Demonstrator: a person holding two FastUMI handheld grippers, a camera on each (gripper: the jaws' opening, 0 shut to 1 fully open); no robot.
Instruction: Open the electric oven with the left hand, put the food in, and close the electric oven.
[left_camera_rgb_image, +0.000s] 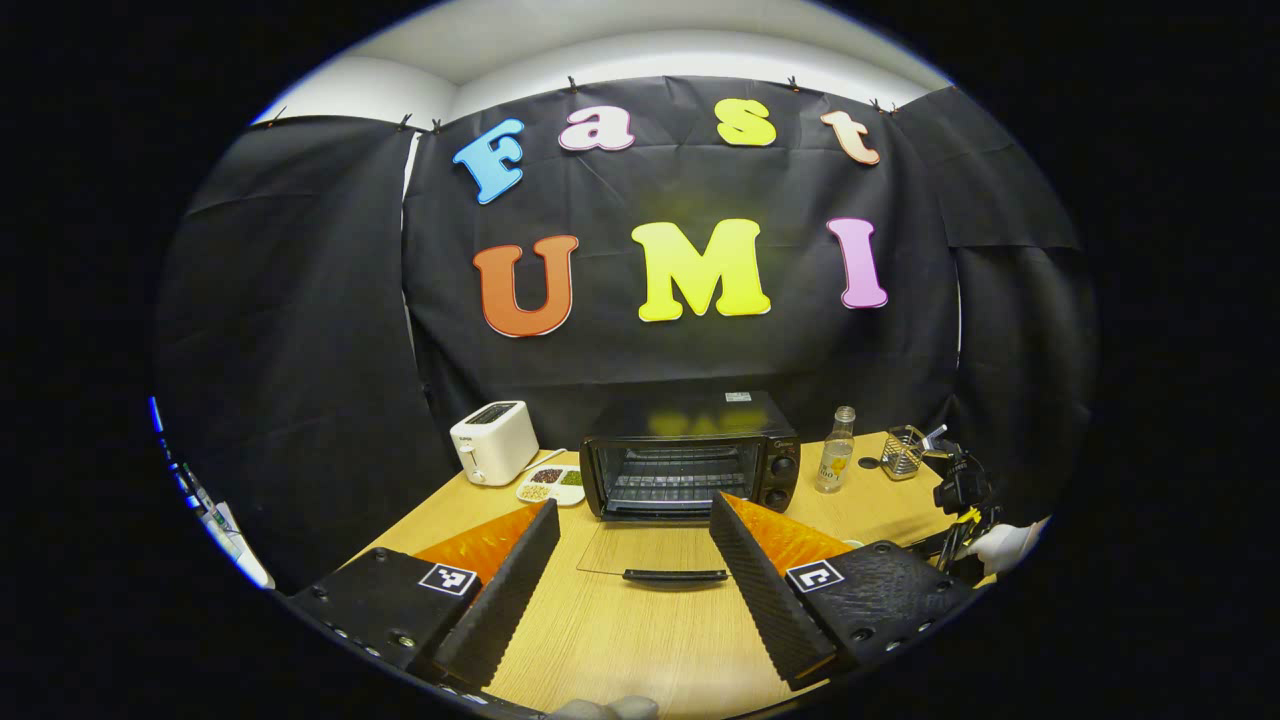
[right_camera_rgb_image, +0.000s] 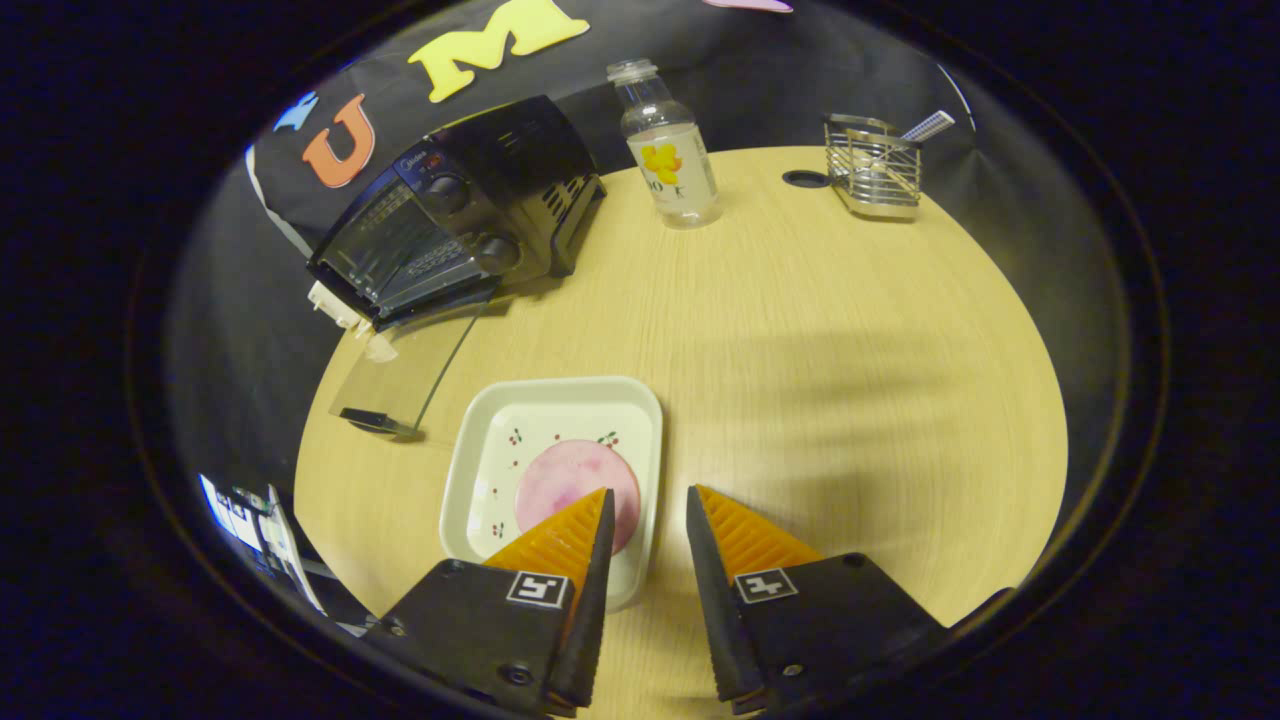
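Over plate (right_camera_rgb_image: 470, 470) rim | right gripper (right_camera_rgb_image: 645, 515) parted, empty | oven (left_camera_rgb_image: 690, 465) door (left_camera_rgb_image: 650, 550) down | straddle rim, clamp, carry level.

A light wood-grain table (right_camera_rgb_image: 820, 330) is seen, rounded at the far side. Parked on it at the back is the electric oven (left_camera_rgb_image: 690, 455), door dropped flat onto the tabletop. A white toaster (left_camera_rgb_image: 493, 441) and a small sectioned dish (left_camera_rgb_image: 551, 484) are set to its left in the left gripper view. A clear bottle (right_camera_rgb_image: 668, 145) and a wire rack (right_camera_rgb_image: 875, 165) are placed further along. A white square plate (right_camera_rgb_image: 480, 470) holding a pink round of food (right_camera_rgb_image: 565, 475) is laid near the front edge.
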